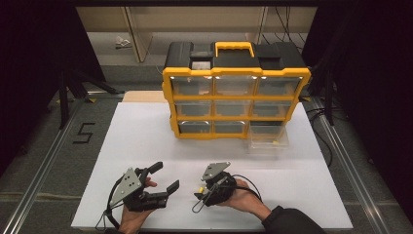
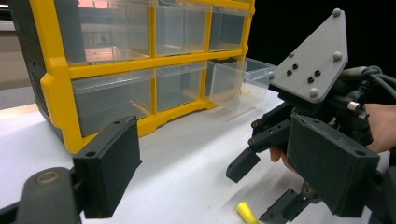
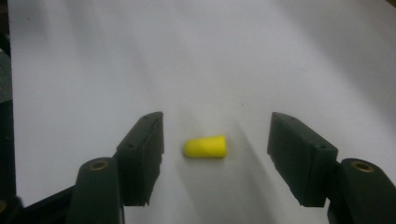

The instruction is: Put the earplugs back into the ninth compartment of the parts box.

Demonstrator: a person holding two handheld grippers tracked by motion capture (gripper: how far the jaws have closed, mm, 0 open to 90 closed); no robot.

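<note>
From the high view, a person is sitting at a white table in a dark room, forearms coming in from the bottom edge. The left gripper is resting low on the board with its jaws spread wide and nothing between them. The right gripper is tilting down toward the board just beside it, over a small yellow earplug. Farther back, well apart from both hands, a yellow and black drawer organizer is standing upright, and one clear drawer is lying pulled out in front of its lower right corner. Grey flooring with metal rails is bordering the table. In the left gripper view, the organizer is rising at the left, the pulled-out drawer is sitting beyond, and the earplug is lying on the table under the right gripper. In the right gripper view, the earplug is lying on its side on the bare white surface between the two black jaws, which are standing clear of it on both sides, not clamping it.
</note>
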